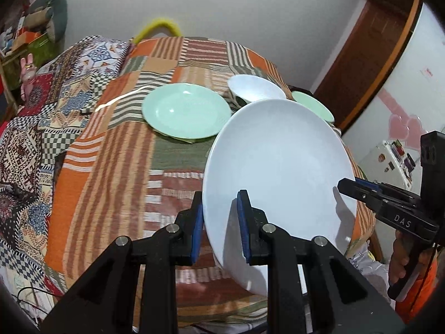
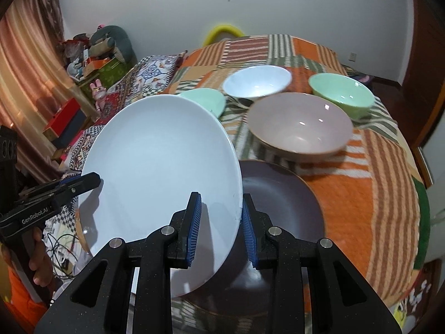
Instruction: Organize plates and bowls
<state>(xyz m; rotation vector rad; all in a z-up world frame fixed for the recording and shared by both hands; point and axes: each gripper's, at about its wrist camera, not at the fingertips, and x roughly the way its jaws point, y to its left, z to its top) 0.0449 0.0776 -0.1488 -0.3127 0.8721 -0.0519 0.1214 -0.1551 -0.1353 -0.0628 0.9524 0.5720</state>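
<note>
Two tools hold one big white plate (image 1: 278,161) up in the air, one on each side. The plate is tilted, not flat.

The left tool (image 1: 219,228) pinches the plate's left edge — one blue pad sits under the rim and one on top. In the right wrist view the same tool shows at the far left, its tip on the plate's rim, with a hand (image 2: 39,253) around its grip.

The right tool (image 2: 222,225) pinches the plate's right edge in the same way, with the rim between its blue pads. In the left wrist view it reaches in from the right side, and a hand in an orange sleeve (image 1: 403,258) holds it.

Under the plate is a worktop (image 2: 361,189) with a striped orange, green and brown cloth. A dark purple plate (image 2: 281,211) lies flat on it, just below the white plate's right edge. Behind that stands a pinkish-grey bowl (image 2: 300,125). Farther back are a white bowl (image 2: 257,83) and a green bowl (image 2: 342,93), each standing apart. A green plate (image 1: 186,110) lies flat to the left of the white bowl — the white plate hides part of it in the right wrist view.

A bed with a patchwork blanket (image 1: 33,128) is on the left.
</note>
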